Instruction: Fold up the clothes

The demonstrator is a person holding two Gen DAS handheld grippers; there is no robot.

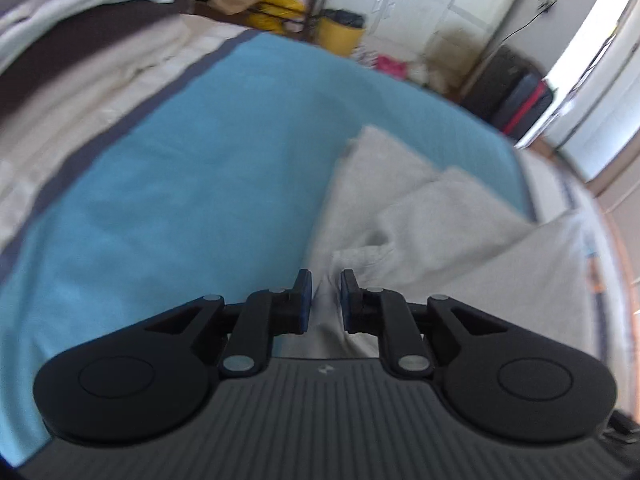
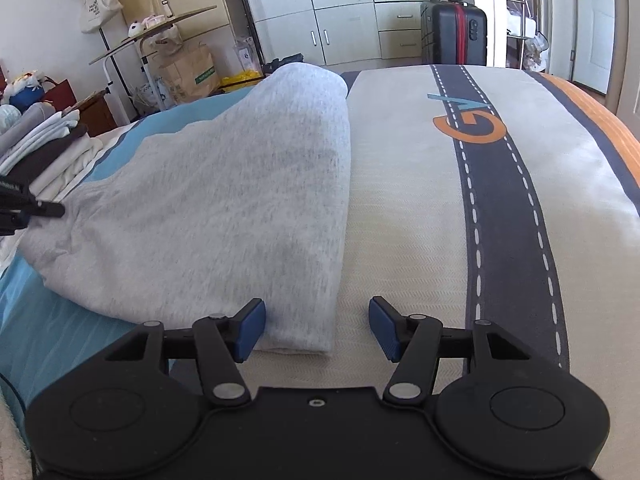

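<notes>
1. The bed [image 2: 400,208] was the work surface, carrying a cream cover with a dark road-pattern stripe and a blue sheet [image 1: 180,168]. All positions below are given relative to the grey garment.
2. The grey garment [image 2: 224,200], apparently a sweatshirt, lay part-folded across the bed, straddling the boundary between blue sheet and cream cover. Its right edge was a rounded fold, and its far end stood bunched up. Judged mid-fold, not finished.
3. A stack of folded clothes [image 2: 44,148] in white, grey and dark cloth sat to the left of the garment, close to its left corner. It probably serves as the finished pile.
4. A dark suitcase [image 2: 454,32] with a red stripe stood well beyond the garment's far end, off the bed, by the cupboards.
5. The right gripper [image 2: 317,328] hovered at the garment's near edge. Its jaws stood wide apart and held nothing, the left pad over the cloth and the right pad over bare cover. They bracketed the near right corner, judged a line-up for a pinch there.
6. The left gripper [image 1: 322,300] was at the garment's left corner. Its jaws were drawn narrow with a ridge of grey cloth pinched between them, the fabric pulling into taut creases. The hold looked meant to lift or steady that corner.
</notes>
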